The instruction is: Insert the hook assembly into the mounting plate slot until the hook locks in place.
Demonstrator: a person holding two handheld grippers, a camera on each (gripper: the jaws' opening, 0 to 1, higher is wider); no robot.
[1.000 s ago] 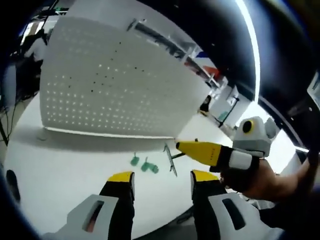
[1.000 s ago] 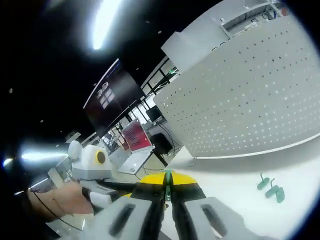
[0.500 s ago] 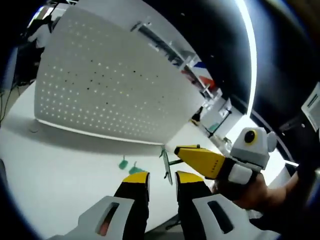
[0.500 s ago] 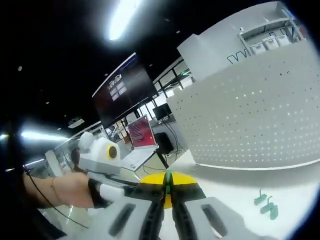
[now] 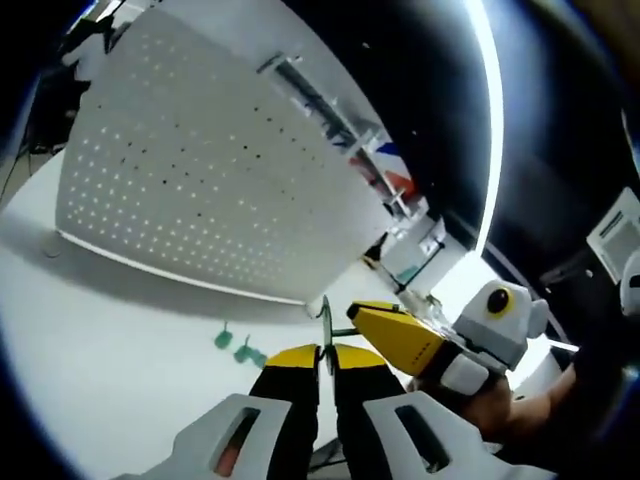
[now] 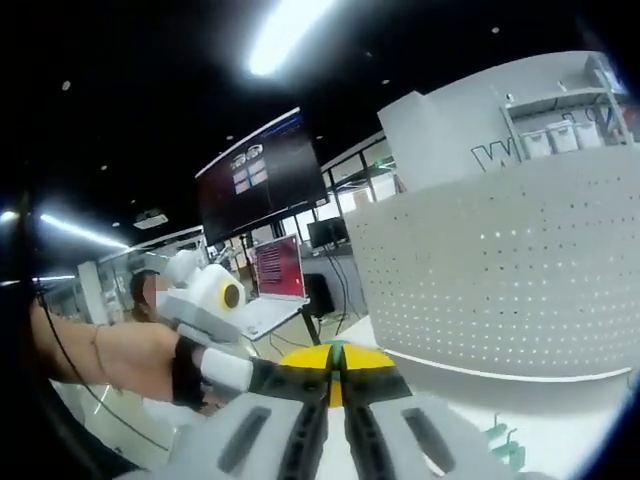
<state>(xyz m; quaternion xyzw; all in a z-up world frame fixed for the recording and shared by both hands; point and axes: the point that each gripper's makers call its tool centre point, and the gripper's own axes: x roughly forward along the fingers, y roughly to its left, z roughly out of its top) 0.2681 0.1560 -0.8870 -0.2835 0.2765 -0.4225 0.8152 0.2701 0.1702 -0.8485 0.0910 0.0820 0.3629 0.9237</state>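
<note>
Item 1. Large white perforated metal mounting panel (image 5: 200,180), standing upright on the table; in my right gripper view it curves across the right side (image 6: 520,260).

Item 2. White table top (image 5: 90,340), bearing the panel and the loose parts.

Item 3. My right gripper (image 5: 375,322), yellow-tipped, entering my left gripper view from the right; its jaws are pressed together on item 5. In its own view (image 6: 337,352) the tips meet on a green sliver.

Item 4. My left gripper (image 5: 322,358), yellow-tipped, jaws drawn nearly together around the lower end of item 5 (whether they actually pinch it, I cannot tell).

Item 5. Thin grey-and-green metal hook assembly (image 5: 326,325), held above the table in front of the panel's lower right corner, well apart from any slot.

Item 6. Small green plastic hook pieces (image 5: 238,348), lying on the table just before the panel; also low right in my right gripper view (image 6: 505,445).

Risk: with two grips on so thin a piece, opposing pulls could twist or drop it. I judge insertion not yet begun; a tilted approach could jam the hook short of locking.
</note>
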